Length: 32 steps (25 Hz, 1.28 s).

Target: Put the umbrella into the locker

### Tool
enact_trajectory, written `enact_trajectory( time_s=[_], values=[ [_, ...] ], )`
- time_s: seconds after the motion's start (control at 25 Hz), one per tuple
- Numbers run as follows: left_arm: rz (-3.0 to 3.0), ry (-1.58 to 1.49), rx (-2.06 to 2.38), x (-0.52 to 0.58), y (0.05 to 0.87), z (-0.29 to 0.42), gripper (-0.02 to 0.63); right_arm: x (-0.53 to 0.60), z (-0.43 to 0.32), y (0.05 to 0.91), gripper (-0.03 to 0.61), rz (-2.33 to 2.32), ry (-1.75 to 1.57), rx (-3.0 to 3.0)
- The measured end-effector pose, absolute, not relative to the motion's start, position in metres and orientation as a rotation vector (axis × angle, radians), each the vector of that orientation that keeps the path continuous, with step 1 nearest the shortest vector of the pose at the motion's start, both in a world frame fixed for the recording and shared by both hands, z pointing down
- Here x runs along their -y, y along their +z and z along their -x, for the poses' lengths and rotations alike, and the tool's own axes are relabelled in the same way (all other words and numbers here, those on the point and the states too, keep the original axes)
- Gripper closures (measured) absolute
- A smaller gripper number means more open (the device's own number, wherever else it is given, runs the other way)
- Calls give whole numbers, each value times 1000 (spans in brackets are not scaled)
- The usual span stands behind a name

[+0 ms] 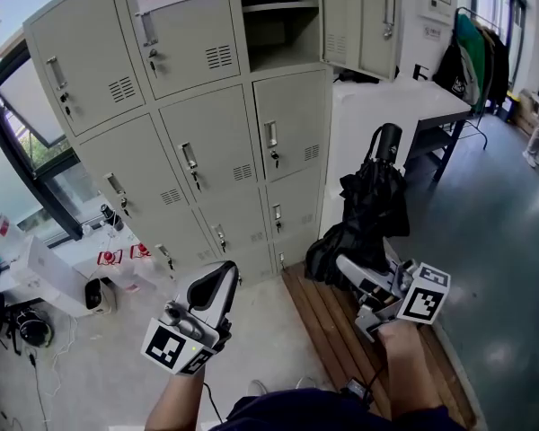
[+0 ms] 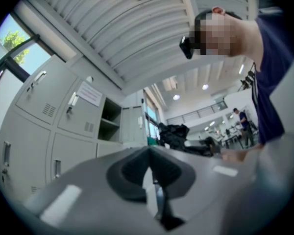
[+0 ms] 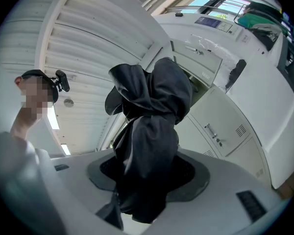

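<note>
One black folded fabric umbrella (image 1: 374,203) is pinched in the right gripper (image 1: 349,269), while the left gripper (image 1: 223,275) has its jaws pressed together, empty.

Your left gripper (image 1: 220,281) is held out ahead of you, tilted a little upward. Its jaws are pressed together with nothing between them. Its marker cube (image 1: 172,347) sits at the near end, where your left forearm (image 1: 175,402) comes up from the bottom edge of the head view. Your right gripper (image 1: 349,269) points slightly upward too, out to your right. Its jaws stand wide and are clamped on the bunched black fabric of the umbrella (image 1: 370,206). Your right forearm (image 1: 402,366) is bare and reaches forward, well apart from the left one.
</note>
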<state>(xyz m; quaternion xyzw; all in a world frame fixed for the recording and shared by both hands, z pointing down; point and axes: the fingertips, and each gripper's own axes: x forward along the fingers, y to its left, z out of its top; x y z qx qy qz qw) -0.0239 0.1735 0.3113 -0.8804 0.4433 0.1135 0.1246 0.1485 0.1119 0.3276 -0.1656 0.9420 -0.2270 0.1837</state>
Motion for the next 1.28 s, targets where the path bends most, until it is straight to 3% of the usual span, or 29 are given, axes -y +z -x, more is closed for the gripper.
enact_trajectory(
  time_s=[0.68,1.28],
  values=[
    [2510,340,-1289,-141,298,3,611,-55,-164,306,357,651,-389,-2877],
    [2538,354,-1226,16,298,89,611,112,-90,272,357,877,-215,-3012]
  ],
)
